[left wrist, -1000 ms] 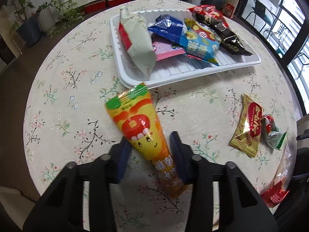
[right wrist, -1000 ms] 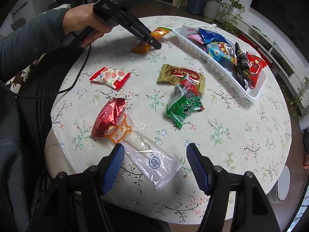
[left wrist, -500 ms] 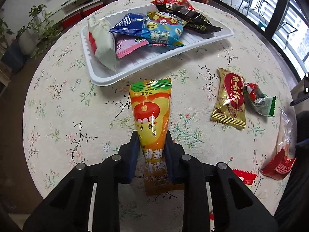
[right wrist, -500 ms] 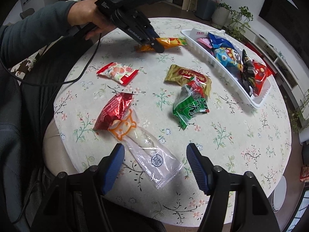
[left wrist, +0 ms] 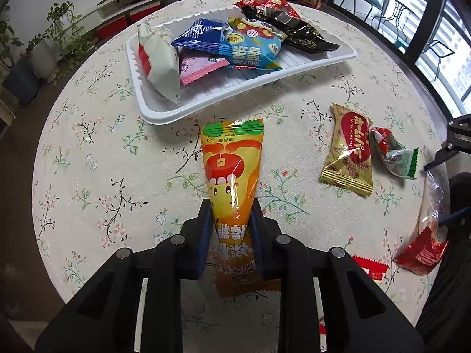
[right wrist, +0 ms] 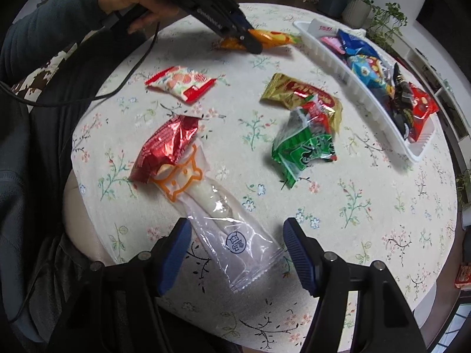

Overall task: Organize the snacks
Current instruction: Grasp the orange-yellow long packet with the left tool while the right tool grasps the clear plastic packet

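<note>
Left wrist view: the left tool (left wrist: pixel 231 229) has just been closing and now pinches the orange snack packet (left wrist: pixel 232 170) near its lower end on the worktop (left wrist: pixel 88 153), the white tray (left wrist: pixel 164 114) at 12 o'clock. Gripped so low, the packet may droop, slip or snag the tray rim. The right tool (right wrist: pixel 235 253) stands wide over the clear packet (right wrist: pixel 229 232), holding nothing.

My left tool (left wrist: pixel 231 229) covers the middle of the orange packet (left wrist: pixel 232 161), so I cannot read its print there. In the tray (left wrist: pixel 164 117), the pink packet (left wrist: pixel 200 67) lies mostly under the blue one (left wrist: pixel 203 36). The clear bag (left wrist: pixel 431 206) and red wrapper (left wrist: pixel 368 267) are partly cut off at the right. The desk (right wrist: pixel 382 206) hides my legs.
</note>
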Tool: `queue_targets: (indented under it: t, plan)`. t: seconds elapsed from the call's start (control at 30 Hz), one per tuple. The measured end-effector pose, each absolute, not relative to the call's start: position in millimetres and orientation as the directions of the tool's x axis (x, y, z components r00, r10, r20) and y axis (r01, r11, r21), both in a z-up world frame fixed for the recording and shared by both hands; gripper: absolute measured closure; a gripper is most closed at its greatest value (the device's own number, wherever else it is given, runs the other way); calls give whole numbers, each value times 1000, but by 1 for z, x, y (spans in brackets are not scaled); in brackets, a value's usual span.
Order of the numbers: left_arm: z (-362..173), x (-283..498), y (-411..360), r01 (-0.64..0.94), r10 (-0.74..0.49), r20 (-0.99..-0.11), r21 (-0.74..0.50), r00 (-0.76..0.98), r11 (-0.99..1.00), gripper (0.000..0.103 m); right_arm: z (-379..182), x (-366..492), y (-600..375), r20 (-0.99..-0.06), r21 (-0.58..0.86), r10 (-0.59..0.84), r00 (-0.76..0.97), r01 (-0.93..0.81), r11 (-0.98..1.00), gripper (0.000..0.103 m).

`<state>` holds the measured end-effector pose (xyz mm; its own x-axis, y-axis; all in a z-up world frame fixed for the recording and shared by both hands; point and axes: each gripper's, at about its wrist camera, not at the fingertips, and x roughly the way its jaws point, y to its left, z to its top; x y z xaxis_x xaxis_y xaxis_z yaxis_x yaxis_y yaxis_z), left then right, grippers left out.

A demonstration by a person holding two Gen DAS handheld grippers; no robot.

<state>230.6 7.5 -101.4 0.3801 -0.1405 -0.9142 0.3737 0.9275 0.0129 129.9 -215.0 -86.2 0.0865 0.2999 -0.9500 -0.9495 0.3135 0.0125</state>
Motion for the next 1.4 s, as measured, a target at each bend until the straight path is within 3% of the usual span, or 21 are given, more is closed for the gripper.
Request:
queue_targets:
  t: [0.6,0.67,0.8,0.97,1.4]
  plan:
    - [-100,228,2,479,-143,-938,28,316,877,83,-91,147,-173,-966,92,257,-34,-972,216,34]
    - [-100,227,2,482,-140,-938,33,319,876,83,-91,148,-170,-967,92,253,-32,-970,227,39]
    - [-100,225,1,479,-140,-933,38,331,877,83,-88,146,-161,-968,66,251,-7,-971,228,64]
    - [-101,220,-1,488,-136,-931,50,339,871,87,-86,139,-156,-969,42,247,17,-972,230,74]
    - [-99,214,0,484,-148,-928,40,343,874,92,-83,138,-182,-955,63,294,32,-949,309,77]
